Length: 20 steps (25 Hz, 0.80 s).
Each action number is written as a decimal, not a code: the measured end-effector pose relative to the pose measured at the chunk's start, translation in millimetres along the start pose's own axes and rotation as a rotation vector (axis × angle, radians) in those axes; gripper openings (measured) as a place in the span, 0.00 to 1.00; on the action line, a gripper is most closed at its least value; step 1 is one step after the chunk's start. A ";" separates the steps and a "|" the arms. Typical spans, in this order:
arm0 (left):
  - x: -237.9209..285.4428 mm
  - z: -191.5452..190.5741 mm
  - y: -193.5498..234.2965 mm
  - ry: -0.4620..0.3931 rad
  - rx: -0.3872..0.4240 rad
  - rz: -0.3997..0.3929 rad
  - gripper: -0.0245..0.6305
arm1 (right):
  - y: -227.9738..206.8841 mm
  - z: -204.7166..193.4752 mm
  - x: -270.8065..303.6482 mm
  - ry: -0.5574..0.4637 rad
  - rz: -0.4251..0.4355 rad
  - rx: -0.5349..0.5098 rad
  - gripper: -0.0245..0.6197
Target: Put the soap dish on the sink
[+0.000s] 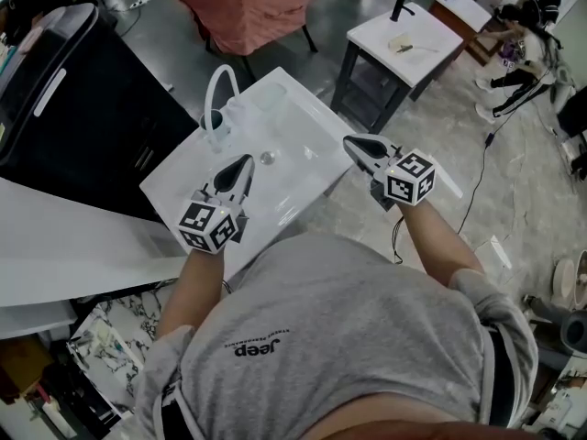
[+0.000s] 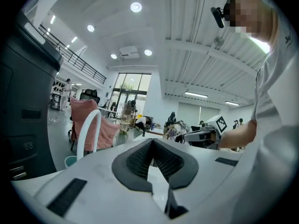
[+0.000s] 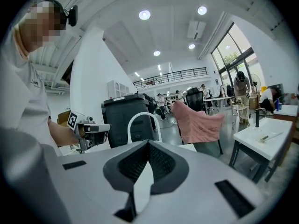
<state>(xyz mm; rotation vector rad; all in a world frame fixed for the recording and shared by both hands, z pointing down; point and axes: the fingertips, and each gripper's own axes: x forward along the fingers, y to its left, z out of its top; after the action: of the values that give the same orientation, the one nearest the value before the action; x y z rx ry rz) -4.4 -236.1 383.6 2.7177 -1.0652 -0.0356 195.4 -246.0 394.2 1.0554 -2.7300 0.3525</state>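
A white sink top [image 1: 303, 168] lies in front of me with a white arched faucet [image 1: 220, 85] at its far left corner and a drain [image 1: 267, 157] in the basin. A small clear item [image 1: 216, 134] stands at the faucet's foot; I cannot tell whether it is the soap dish. My left gripper [image 1: 242, 164] hovers over the sink's near left part, jaws shut and empty. My right gripper [image 1: 353, 142] hangs over the sink's right edge, also shut with nothing in it. In the gripper views the left gripper [image 2: 152, 141] and right gripper [image 3: 148, 142] each show jaws meeting at the tip.
A black cabinet [image 1: 64, 99] stands left of the sink. A chair draped in pink cloth [image 1: 243, 3] is behind it. To the right stands a second white table [image 1: 404, 39] with a black tap. A cable [image 1: 477, 181] runs over the floor.
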 end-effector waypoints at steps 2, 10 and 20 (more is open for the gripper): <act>-0.9 0.0 -0.9 -0.001 0.003 0.001 0.06 | 0.5 -0.2 -0.1 -0.002 0.000 0.003 0.12; -6.5 0.9 -2.5 -0.009 -0.004 0.009 0.06 | 3.0 0.2 -2.5 -0.003 0.006 0.014 0.12; -10.8 -0.3 -3.5 -0.012 -0.004 0.012 0.06 | 4.9 1.2 -4.6 -0.008 0.002 0.002 0.12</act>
<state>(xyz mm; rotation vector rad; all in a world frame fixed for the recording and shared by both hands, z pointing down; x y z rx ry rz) -10.0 -226.3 382.4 2.7107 -1.0840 -0.0515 195.2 -240.0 391.1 1.0571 -2.7388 0.3523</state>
